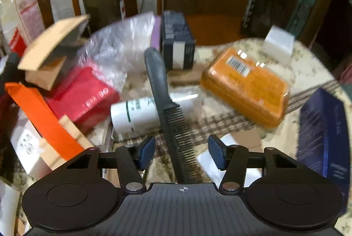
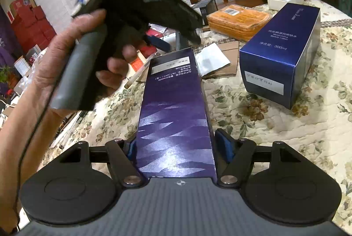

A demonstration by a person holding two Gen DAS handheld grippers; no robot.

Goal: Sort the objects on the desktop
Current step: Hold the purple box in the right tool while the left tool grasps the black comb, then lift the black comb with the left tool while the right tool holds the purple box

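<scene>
In the left wrist view a black comb (image 1: 169, 112) runs between the fingers of my left gripper (image 1: 181, 153). The jaws stand wide apart and neither pad touches it; whether it hangs or rests I cannot tell. In the right wrist view my right gripper (image 2: 179, 147) is shut on a long purple box (image 2: 175, 112), held above the floral cloth (image 2: 253, 117). The left gripper body (image 2: 132, 5) and the hand on it fill the upper left there.
A white bottle (image 1: 134, 115) lies under the comb. A red box (image 1: 83, 93), an orange strip (image 1: 44, 119), a plastic bag (image 1: 116, 46), a dark box (image 1: 178, 42), an orange pack (image 1: 246, 86) and a blue box (image 2: 281, 55) crowd the table.
</scene>
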